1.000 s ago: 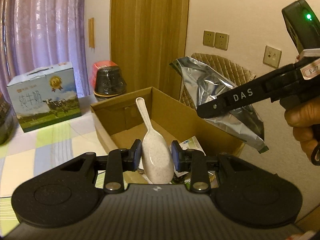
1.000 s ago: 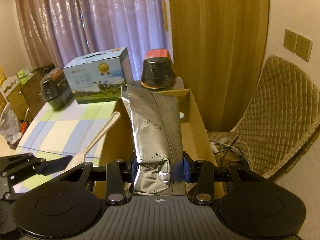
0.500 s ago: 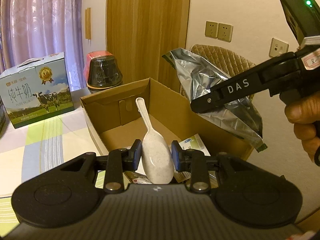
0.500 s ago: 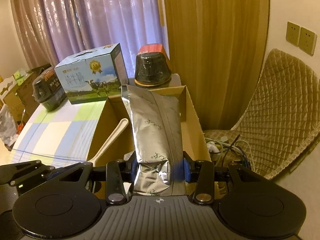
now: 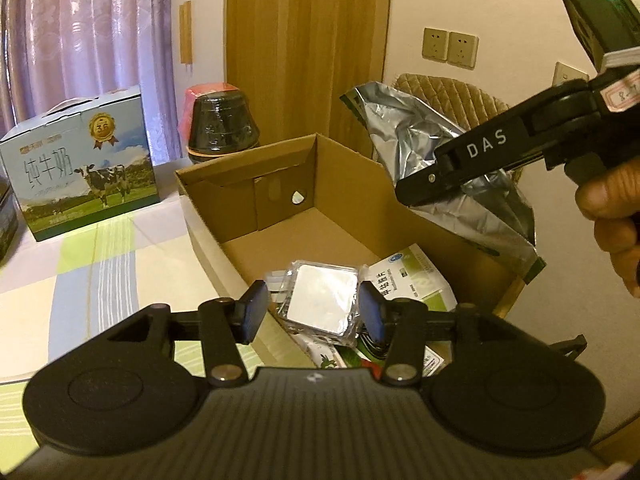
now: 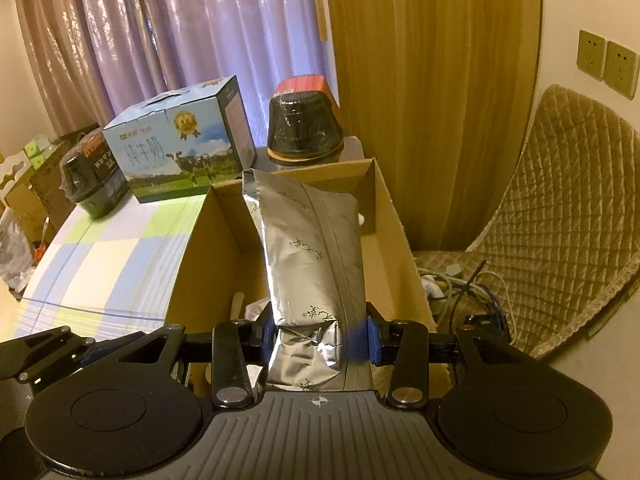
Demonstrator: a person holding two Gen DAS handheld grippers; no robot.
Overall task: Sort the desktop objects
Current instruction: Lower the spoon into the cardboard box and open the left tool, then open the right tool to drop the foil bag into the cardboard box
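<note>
Over the cardboard box (image 5: pixel 340 184), the "DAS"-marked right claw (image 6: pixel 320 338) grips a silver pouch (image 6: pixel 312 256); the left claw (image 5: pixel 312 312) gapes empty.

A table (image 6: pixel 104 264) under a checked cloth of green, blue and cream carries an open cardboard box (image 5: pixel 348 184). Behind the box stand a milk carton (image 6: pixel 180 152) printed with cows and a dark red-topped tub (image 6: pixel 304 128); left of the carton, another dark tub (image 6: pixel 94 176).

place: home room | cues: purple curtains (image 6: pixel 160 40), quilted chair (image 6: pixel 560 208), checked tablecloth (image 6: pixel 112 260)
</note>
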